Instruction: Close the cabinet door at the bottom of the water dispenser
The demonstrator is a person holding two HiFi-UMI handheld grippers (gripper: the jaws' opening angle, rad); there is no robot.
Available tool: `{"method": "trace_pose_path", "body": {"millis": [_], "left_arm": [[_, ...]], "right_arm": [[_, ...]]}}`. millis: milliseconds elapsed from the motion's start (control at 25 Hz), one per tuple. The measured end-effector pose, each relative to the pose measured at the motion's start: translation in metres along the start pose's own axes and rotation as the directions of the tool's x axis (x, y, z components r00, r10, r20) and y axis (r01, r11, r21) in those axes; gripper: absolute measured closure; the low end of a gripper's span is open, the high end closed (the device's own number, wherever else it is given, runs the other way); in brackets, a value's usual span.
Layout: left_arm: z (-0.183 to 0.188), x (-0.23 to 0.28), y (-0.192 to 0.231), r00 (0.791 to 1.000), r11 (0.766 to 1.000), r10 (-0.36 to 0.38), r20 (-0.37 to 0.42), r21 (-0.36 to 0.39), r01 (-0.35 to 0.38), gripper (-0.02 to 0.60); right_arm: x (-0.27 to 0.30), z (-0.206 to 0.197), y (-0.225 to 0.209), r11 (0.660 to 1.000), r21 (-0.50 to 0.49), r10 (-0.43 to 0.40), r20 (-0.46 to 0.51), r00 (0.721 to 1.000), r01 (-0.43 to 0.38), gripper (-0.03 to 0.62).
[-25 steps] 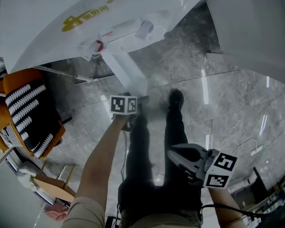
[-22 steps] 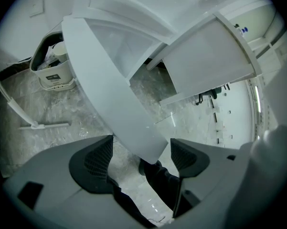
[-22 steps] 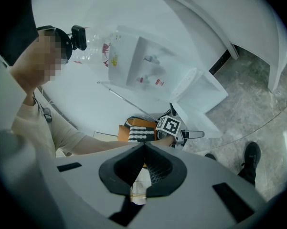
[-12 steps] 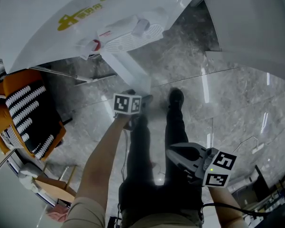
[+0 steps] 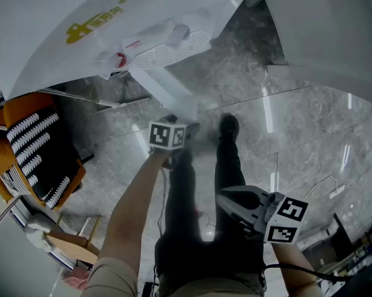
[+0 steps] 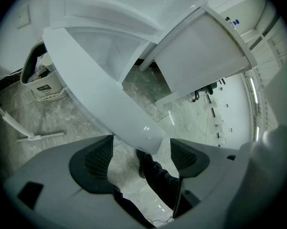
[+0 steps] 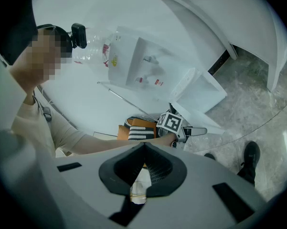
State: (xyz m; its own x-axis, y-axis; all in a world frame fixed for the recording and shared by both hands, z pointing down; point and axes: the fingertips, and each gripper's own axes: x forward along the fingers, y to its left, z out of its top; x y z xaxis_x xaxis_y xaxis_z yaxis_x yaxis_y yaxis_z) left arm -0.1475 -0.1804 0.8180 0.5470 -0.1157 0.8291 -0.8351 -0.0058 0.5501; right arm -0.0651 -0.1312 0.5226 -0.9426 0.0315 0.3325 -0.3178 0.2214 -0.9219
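Left gripper view, centre: my left gripper (image 6: 141, 157), fingers apart, frames the lower corner of the open white cabinet door (image 6: 105, 94). Head view, lower right: my right gripper (image 5: 226, 198), fingers together.

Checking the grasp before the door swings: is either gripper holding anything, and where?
Nothing is clamped. The left gripper has its fingers apart around the cabinet door at its lower corner; the right gripper is shut, empty.
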Motion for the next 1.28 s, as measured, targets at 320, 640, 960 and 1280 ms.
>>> {"method": "trace_pose_path", "body": {"millis": [320, 640, 960, 1280], "left_arm": [[0.005, 0.004, -0.004, 1.0, 0.999, 0.009, -0.004, 0.044, -0.009, 0.241], [0.015, 0.01, -0.012, 1.0, 0.997, -0.001, -0.002, 0.079, 0.001, 0.241], [0.023, 0.015, -0.017, 1.0, 0.994, 0.013, 0.003, 0.112, -0.013, 0.241], [0.029, 0.019, -0.021, 1.0, 0.991, 0.016, 0.002, 0.135, -0.016, 0.241]], "right_arm": [[0.0, 0.001, -0.003, 1.0, 0.002, -0.003, -0.001, 1.0, 0.003, 0.582], [-0.002, 0.004, -0.007, 1.0, 0.007, -0.004, -0.002, 1.0, 0.004, 0.582], [-0.007, 0.006, -0.011, 1.0, 0.008, -0.006, 0.003, 1.0, 0.006, 0.582], [-0.009, 0.007, -0.013, 1.0, 0.012, -0.005, 0.013, 1.0, 0.005, 0.582]]}}
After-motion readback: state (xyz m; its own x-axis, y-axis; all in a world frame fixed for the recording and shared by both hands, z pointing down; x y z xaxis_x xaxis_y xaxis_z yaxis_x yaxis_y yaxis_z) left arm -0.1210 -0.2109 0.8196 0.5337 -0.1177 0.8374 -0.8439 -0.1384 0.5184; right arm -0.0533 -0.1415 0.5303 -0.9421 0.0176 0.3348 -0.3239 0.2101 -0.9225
